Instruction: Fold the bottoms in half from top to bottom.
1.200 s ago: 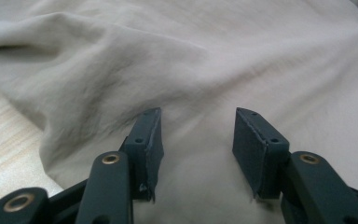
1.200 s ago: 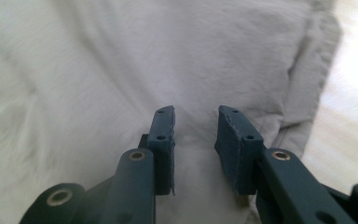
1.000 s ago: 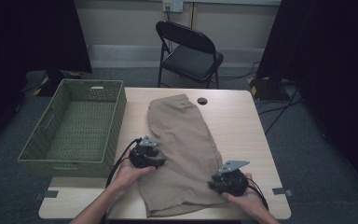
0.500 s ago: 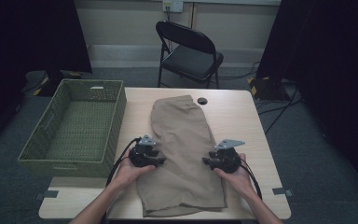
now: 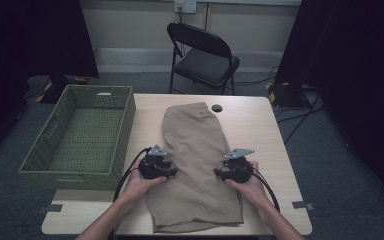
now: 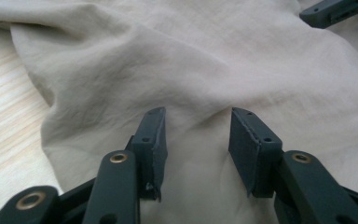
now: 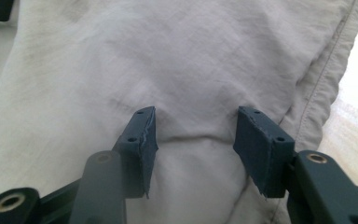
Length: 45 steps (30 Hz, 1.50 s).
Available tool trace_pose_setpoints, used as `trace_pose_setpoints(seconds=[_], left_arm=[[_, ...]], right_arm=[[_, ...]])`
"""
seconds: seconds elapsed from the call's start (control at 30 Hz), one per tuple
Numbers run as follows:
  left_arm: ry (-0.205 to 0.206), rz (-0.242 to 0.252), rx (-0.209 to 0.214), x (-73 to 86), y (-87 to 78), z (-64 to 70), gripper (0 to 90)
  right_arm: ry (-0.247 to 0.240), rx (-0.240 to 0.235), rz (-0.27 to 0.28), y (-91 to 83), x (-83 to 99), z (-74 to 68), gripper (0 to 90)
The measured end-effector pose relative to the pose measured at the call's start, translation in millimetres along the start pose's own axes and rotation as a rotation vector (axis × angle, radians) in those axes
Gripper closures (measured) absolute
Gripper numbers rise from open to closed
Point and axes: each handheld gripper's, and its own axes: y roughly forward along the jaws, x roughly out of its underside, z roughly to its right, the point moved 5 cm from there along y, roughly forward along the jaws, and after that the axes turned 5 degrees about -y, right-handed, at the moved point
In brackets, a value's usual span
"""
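We see plain tan shorts (image 5: 195, 160) with no print on a pale wood-grain counter (image 5: 260, 135). Our two grippers, left (image 5: 167, 171) and right (image 5: 219, 174), are black. The woven basket (image 5: 40, 155) is olive green, the chair (image 5: 200, 55) black.

— Where are the two arms?

— Both forearms come in from the near edge in the high view, angled slightly inward. The left hand (image 5: 139, 181) wraps the back of the left gripper (image 5: 166, 170); the right hand (image 5: 250, 184) wraps the right gripper (image 5: 222, 173).

— Which way do they point?

— Toward each other, the two roughly level and well apart, each trailing its cable back beside the wrist.

— And the fingers?

— In the left gripper view the fingers (image 6: 151, 142) stand spread with a clear gap. In the right gripper view the fingers (image 7: 140, 140) are spread about as wide, tips angled down.
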Motion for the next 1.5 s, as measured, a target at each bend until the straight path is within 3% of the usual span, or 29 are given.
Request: trace_pose_setpoints(seconds=[0.23,0.3,0.33,0.4,0.53,0.7,0.77,0.83,0.9,1.13,1.27,1.37,1.43,1.5], left_arm=[[0.049,-0.016,-0.016,5.8,-2.6,11.7,57.2],[0.095,-0.024,-0.024,9.5,-5.1,15.5,57.3],[0.098,-0.021,-0.023,11.2,-6.3,16.5,57.2],[0.054,-0.018,-0.006,13.4,-8.5,17.9,57.2],[0.066,-0.047,0.0,19.6,-14.9,25.1,57.2],[0.043,-0.085,0.026,28.0,-23.4,36.3,57.2],[0.019,-0.101,0.041,30.1,-25.9,40.6,57.9],[0.021,-0.125,0.068,32.4,-29.5,43.9,57.8],[0.012,-0.099,0.088,30.4,-33.5,44.5,58.2],[-0.021,0.02,0.056,2.8,-43.3,26.7,57.1],[-0.016,0.019,0.016,-7.0,-38.9,14.4,55.3],[-0.021,0.017,-0.017,-15.3,-32.9,1.8,55.3],[-0.063,0.053,-0.029,-22.9,-28.7,-7.6,56.1],[-0.069,0.06,-0.03,-26.3,-26.3,-10.3,57.2]], right_arm=[[-0.019,-0.018,0.04,-8.4,10.8,-7.5,47.8],[-0.022,-0.02,0.048,-10.1,13.0,-9.8,47.8],[-0.02,-0.019,0.05,-11.2,14.1,-11.4,47.8],[-0.024,-0.022,0.049,-13.3,15.8,-14.8,47.5],[-0.018,-0.017,0.041,-18.2,19.2,-23.7,47.1],[-0.031,-0.034,0.018,-26.3,24.2,-35.7,46.7],[-0.035,-0.039,-0.015,-31.4,26.2,-40.5,46.7],[-0.047,-0.06,-0.05,-34.6,26.4,-46.4,43.7],[-0.049,-0.073,-0.071,-35.8,24.9,-47.7,43.4],[0.028,-0.094,0.036,-37.6,2.9,-28.3,44.7],[0.027,-0.08,0.069,-33.4,-8.1,-15.6,46.5],[0.059,-0.051,0.094,-28.1,-17.8,-0.3,47.4],[0.079,-0.033,0.089,-21.1,-22.2,9.8,48.3],[0.093,-0.02,0.081,-12.5,-24.2,18.1,50.4]])
